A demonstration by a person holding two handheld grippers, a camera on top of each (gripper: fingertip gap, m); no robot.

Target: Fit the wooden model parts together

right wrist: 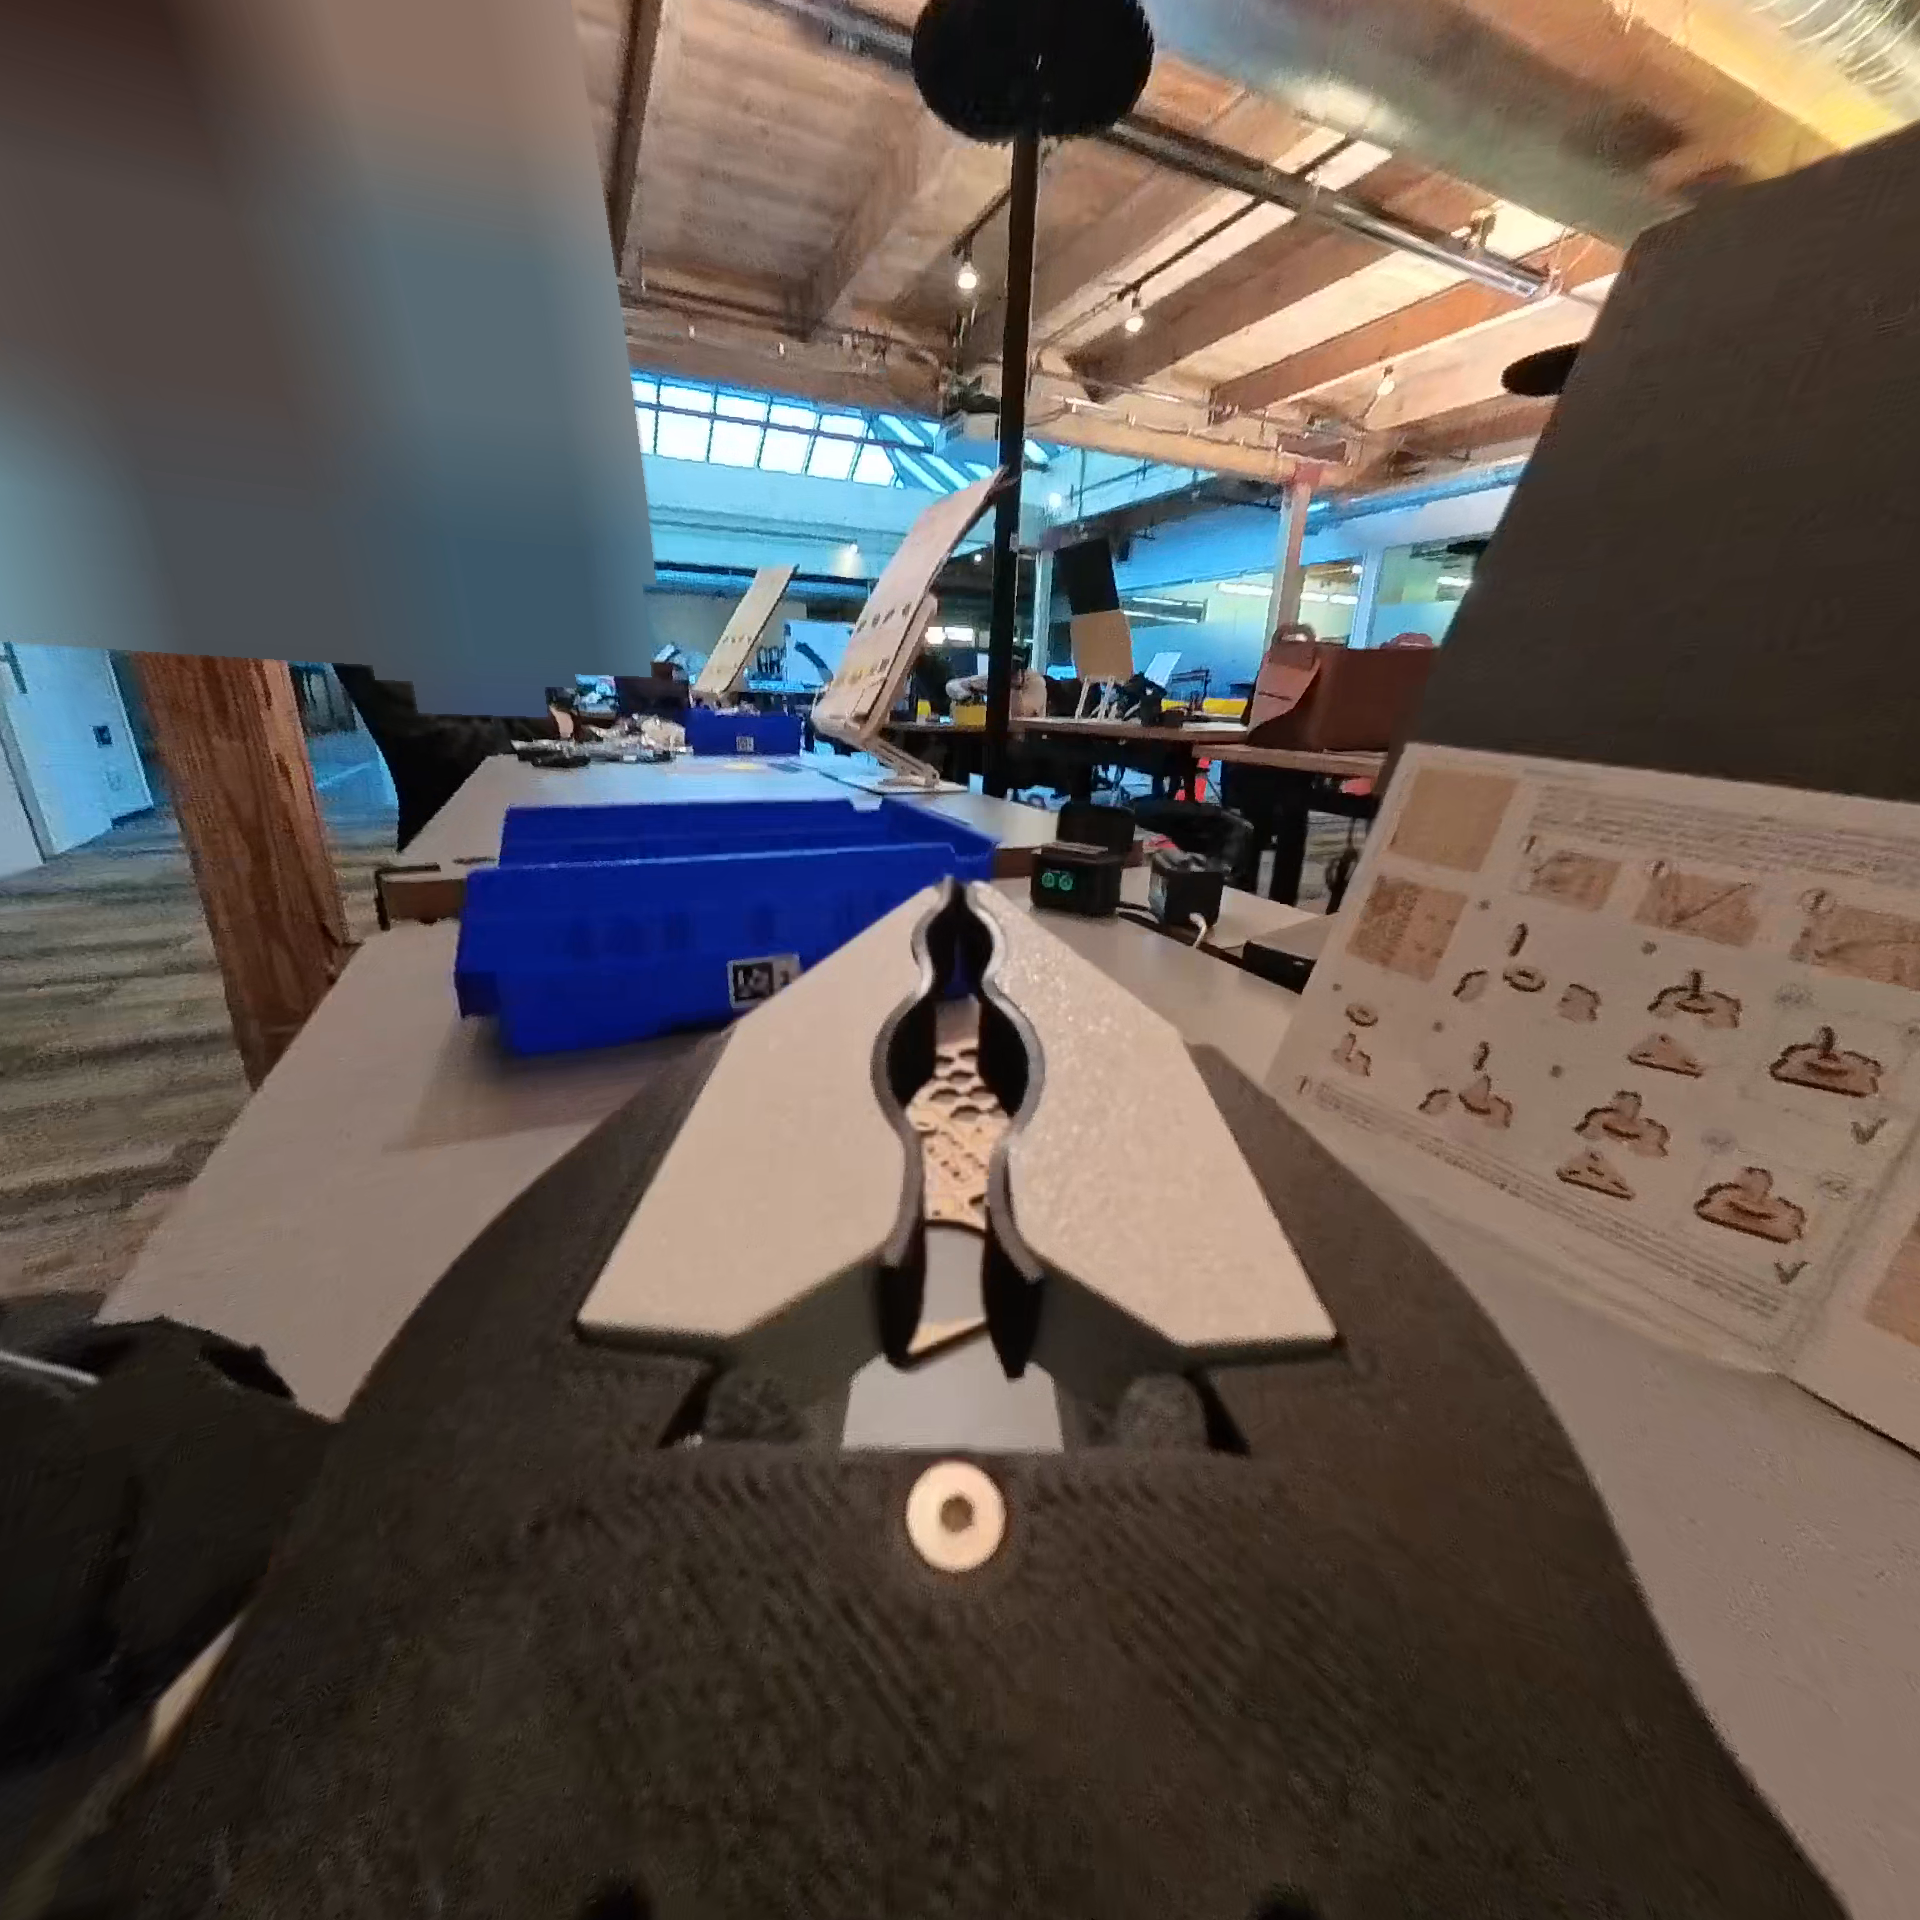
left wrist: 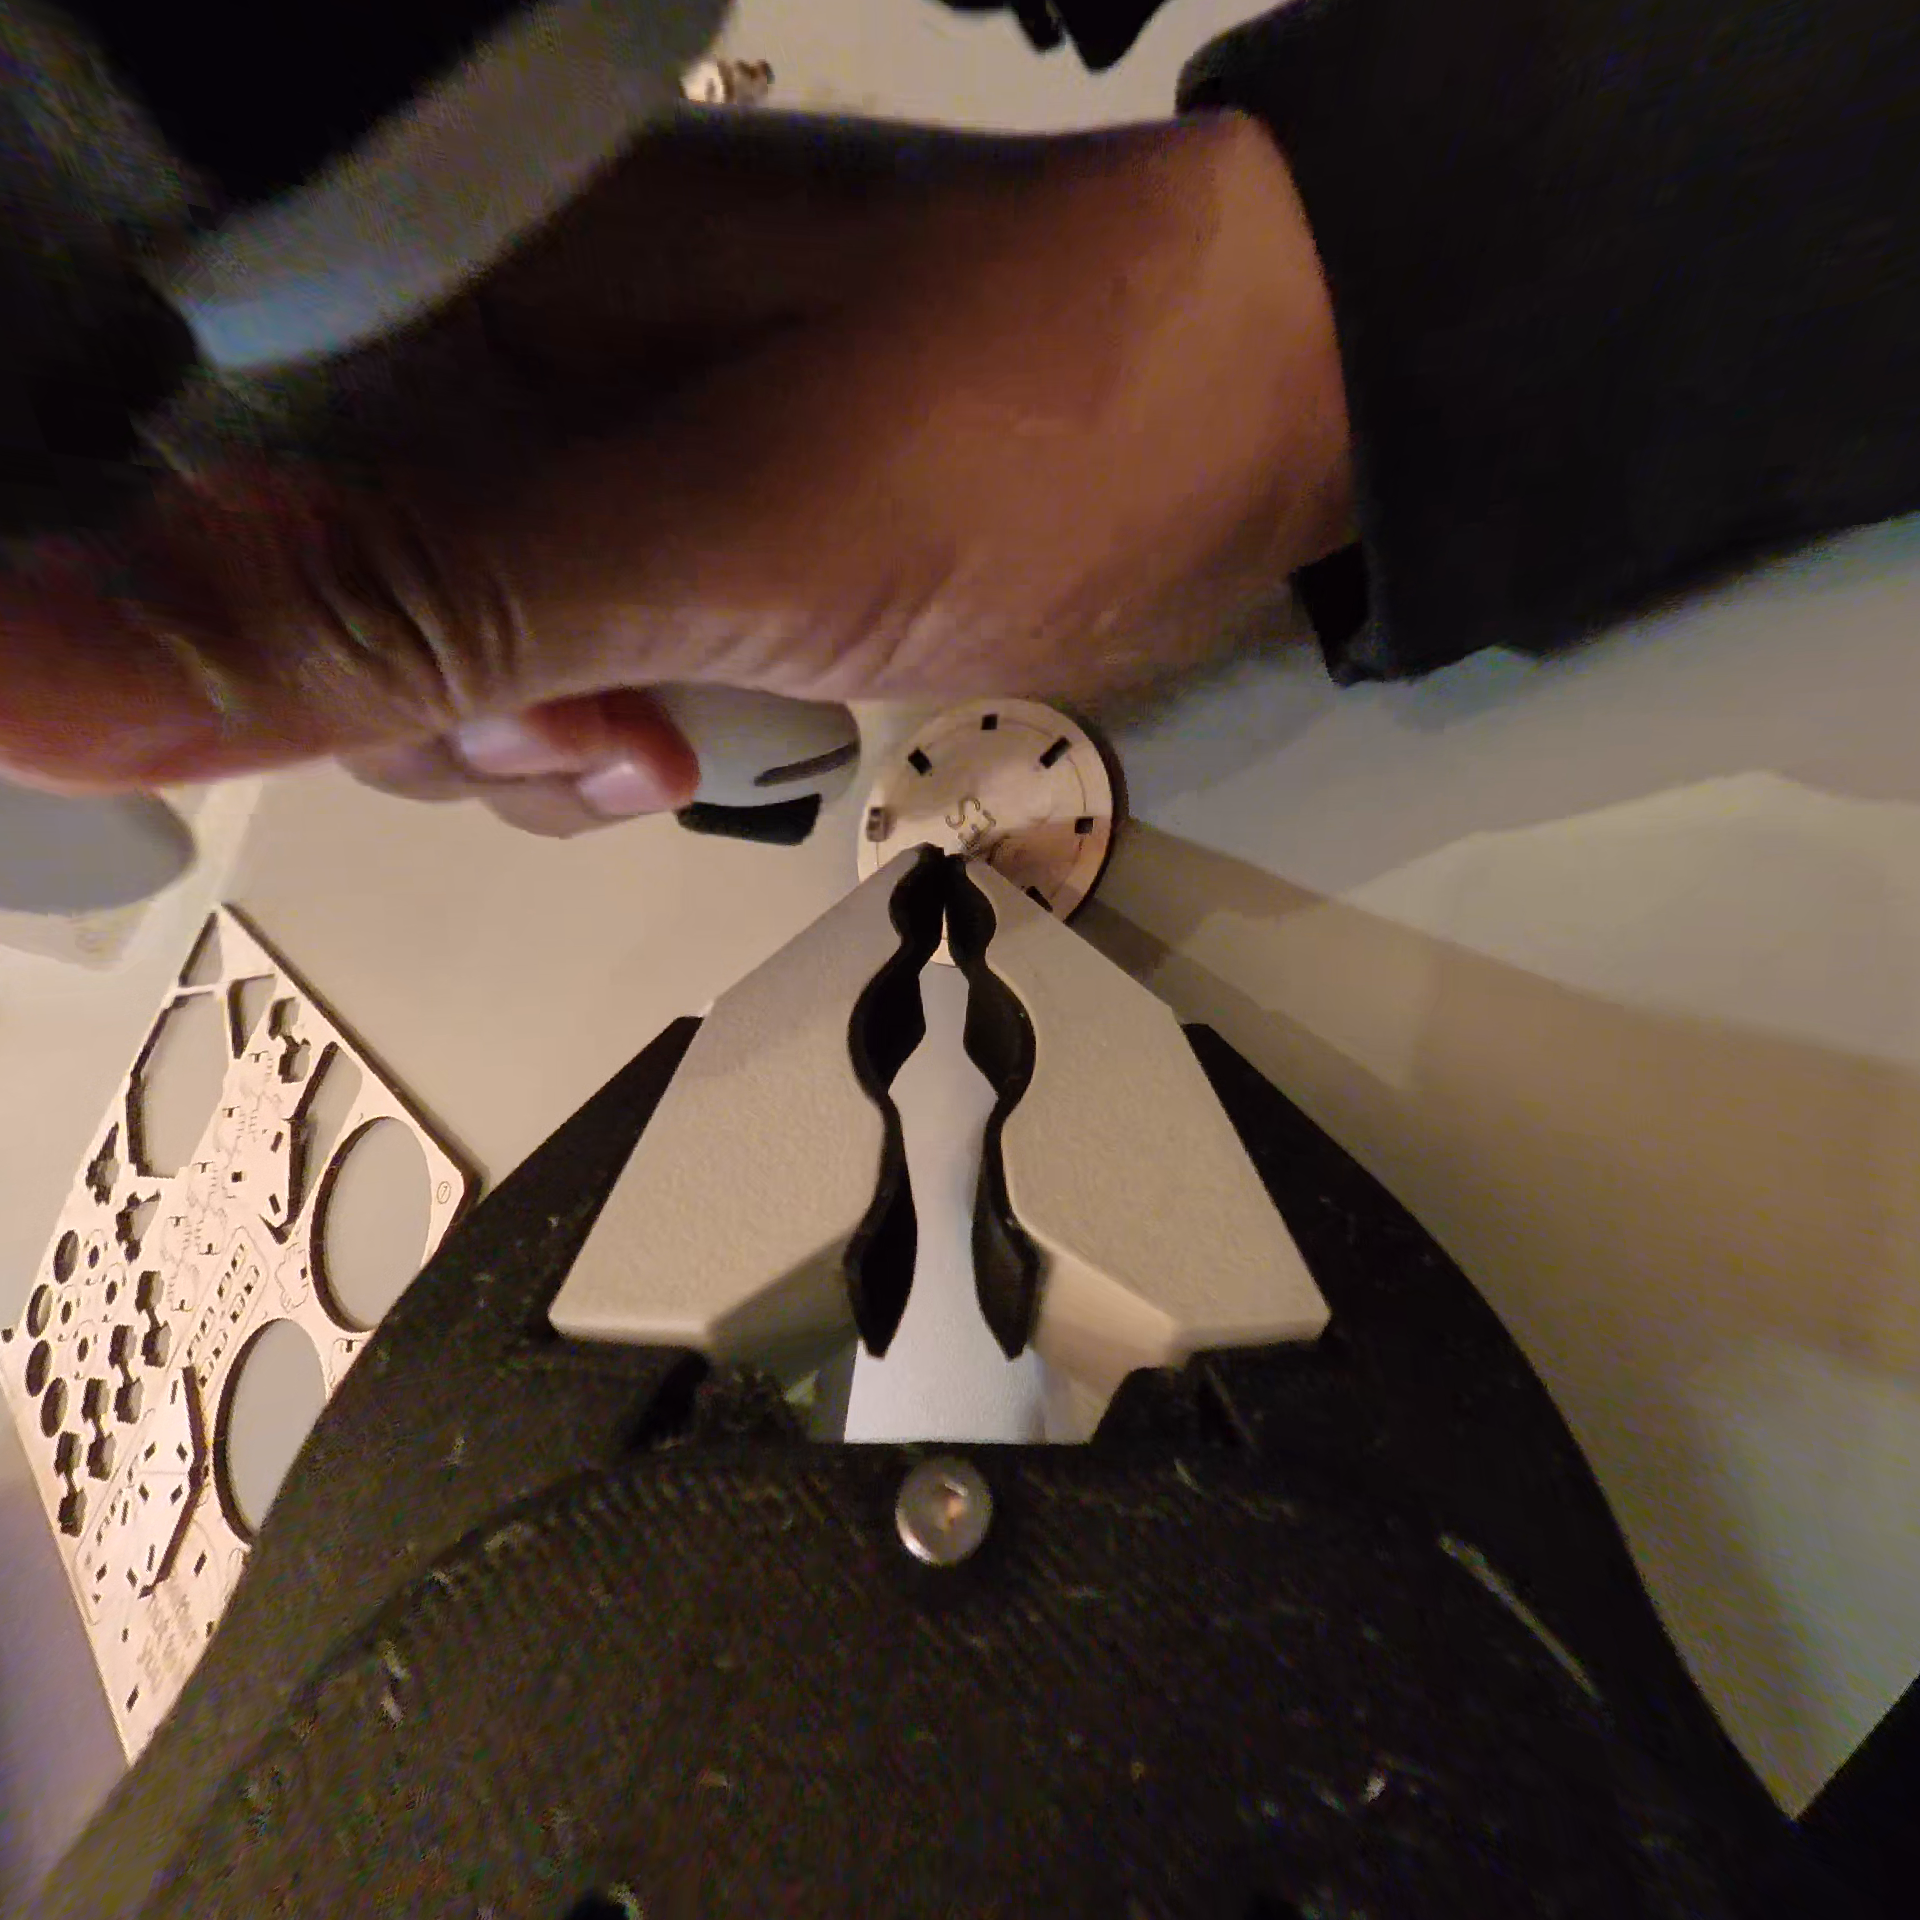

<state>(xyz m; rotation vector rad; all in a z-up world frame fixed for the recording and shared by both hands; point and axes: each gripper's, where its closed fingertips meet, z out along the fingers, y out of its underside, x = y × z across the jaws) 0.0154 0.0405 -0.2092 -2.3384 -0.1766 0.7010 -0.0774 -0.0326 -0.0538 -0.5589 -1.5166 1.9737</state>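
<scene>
Holding both grippers clenched over the white table (right wrist: 312, 1174).
My left gripper (left wrist: 940, 854) tips meet bare over a wooden disc (left wrist: 997, 790); my right gripper (right wrist: 951, 888) is bare, its fingertips against a blue bin (right wrist: 665, 935) whose contents I cannot see.

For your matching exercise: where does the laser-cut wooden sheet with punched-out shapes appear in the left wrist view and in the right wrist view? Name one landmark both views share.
Left wrist view: the wooden sheet lies flat on the white table, lower left, beside the left gripper.
Right wrist view: only a sliver of a cut-out wooden sheet shows through the slot between the right gripper's fingers; probably the same sheet.
Shared landmark: the white table.
</scene>
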